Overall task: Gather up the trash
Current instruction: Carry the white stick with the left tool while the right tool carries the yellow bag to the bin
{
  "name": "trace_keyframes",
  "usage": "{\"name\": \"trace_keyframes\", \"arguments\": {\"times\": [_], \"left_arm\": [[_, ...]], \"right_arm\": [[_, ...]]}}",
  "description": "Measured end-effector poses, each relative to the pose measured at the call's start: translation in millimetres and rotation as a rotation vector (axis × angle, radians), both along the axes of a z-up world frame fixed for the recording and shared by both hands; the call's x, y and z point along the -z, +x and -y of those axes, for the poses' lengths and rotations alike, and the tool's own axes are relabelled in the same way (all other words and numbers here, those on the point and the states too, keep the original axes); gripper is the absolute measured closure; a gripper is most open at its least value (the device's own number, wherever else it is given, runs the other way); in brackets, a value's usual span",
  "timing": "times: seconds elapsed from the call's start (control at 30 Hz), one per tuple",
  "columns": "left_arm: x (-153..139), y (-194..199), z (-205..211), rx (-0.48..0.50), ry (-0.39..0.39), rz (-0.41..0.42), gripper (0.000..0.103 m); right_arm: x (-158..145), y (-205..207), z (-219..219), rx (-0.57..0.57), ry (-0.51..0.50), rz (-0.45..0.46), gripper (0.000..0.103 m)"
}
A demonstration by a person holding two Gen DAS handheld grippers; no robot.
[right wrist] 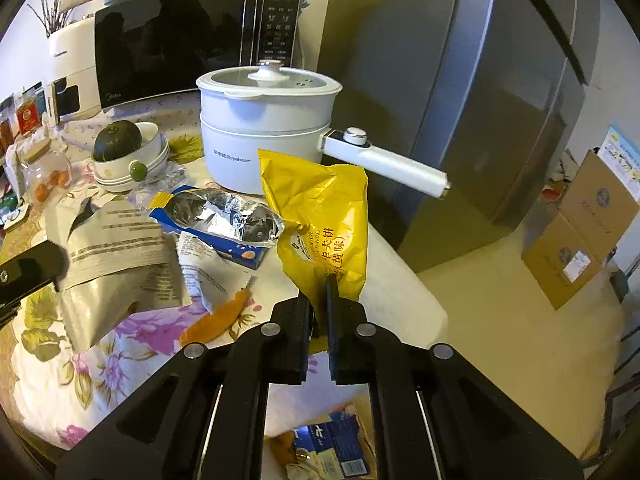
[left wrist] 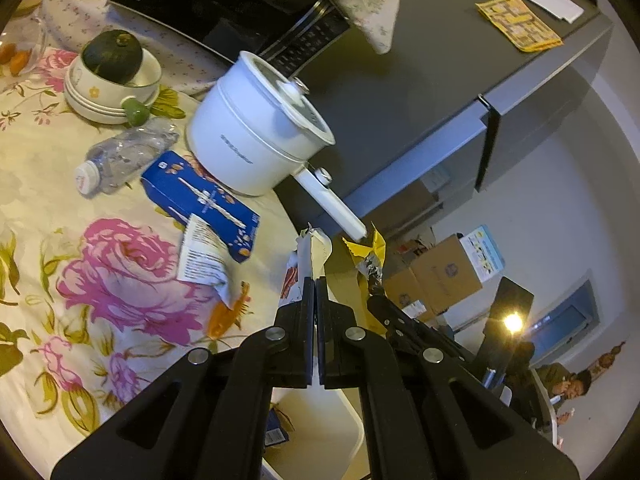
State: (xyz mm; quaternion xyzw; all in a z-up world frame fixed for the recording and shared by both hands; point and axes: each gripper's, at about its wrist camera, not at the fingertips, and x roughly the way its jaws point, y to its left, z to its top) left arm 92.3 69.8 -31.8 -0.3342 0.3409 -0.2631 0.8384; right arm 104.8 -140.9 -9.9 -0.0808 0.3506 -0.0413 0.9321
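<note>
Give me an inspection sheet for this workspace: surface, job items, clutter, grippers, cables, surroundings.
Surface: floral tablecloth, crowded.
Job's things: yellow wrapper and white pouch lifted; blue box, crushed bottle, torn sachet and orange peel on the cloth; more trash below the table edge.
Clutter: white pot, stacked bowls holding a dark squash, microwave, jars.
Grippers: left gripper shut on the white pouch; right gripper shut on the yellow wrapper.
Cables: nothing seen.
Surroundings: grey fridge, cardboard boxes on the floor, a person seated in the background.
</note>
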Motion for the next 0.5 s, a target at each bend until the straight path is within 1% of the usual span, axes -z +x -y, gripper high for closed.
{"name": "trace_keyframes", "arguments": {"times": [0.2,0.33,0.5], "left_arm": [[2,-8,19,0.063,-0.003,-0.007,0.102],[4,-14,34,0.104,0.008,-0.010,0.102],[9,-21,55,0.156,0.031,-0.021,0.102]], "right_arm": [[-3,-33,16,0.027,-0.008,-0.001,0.097],[7,-51,30,0.052,-0.024,-0.032,0.097],[22,-69,49,0.100,-0.017,-0.069,0.096]]}}
